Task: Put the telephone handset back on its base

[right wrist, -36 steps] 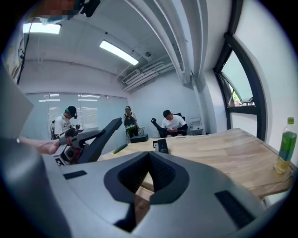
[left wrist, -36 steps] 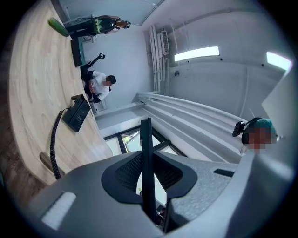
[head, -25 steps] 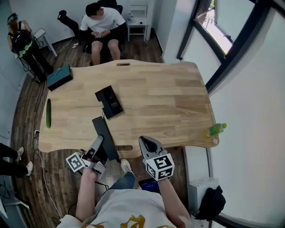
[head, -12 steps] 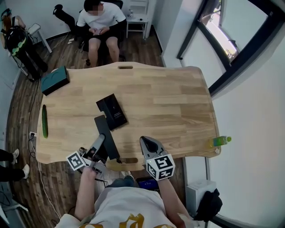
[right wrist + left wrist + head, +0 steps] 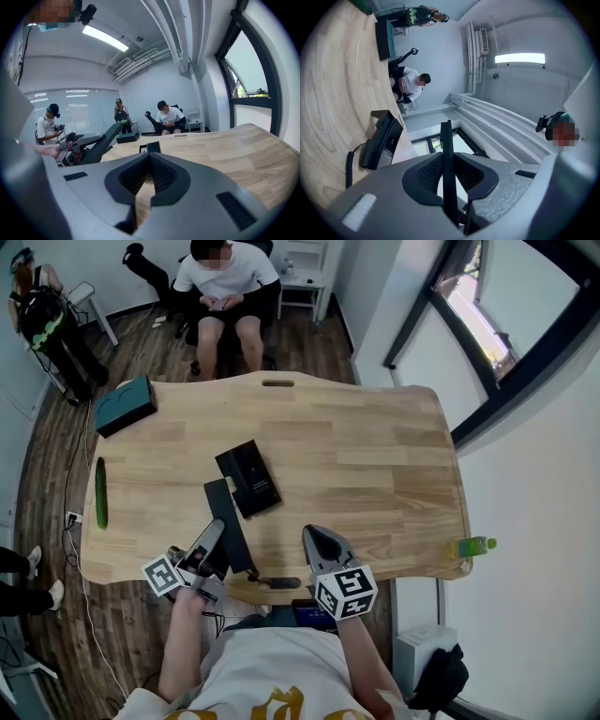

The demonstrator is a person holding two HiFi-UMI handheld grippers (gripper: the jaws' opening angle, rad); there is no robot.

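The black telephone handset (image 5: 230,526) is a long flat bar held in my left gripper (image 5: 214,542), which is shut on its near end. Its far end lies just left of the black base (image 5: 248,479) in the middle of the wooden table (image 5: 375,465). In the left gripper view the handset (image 5: 447,173) shows edge-on between the pads, with the base (image 5: 382,140) and a coiled cord (image 5: 349,168) to the left. My right gripper (image 5: 319,542) hovers at the table's near edge, shut and holding nothing. In the right gripper view the base (image 5: 150,147) stands straight ahead.
A cucumber (image 5: 100,491) lies near the table's left edge and a teal box (image 5: 125,405) sits at the far left corner. A green bottle (image 5: 472,547) stands on the near right corner. A person (image 5: 225,282) sits beyond the far edge.
My left gripper has carried the handset forward, so its far end now sits beside the base. The right gripper stays at the near edge.
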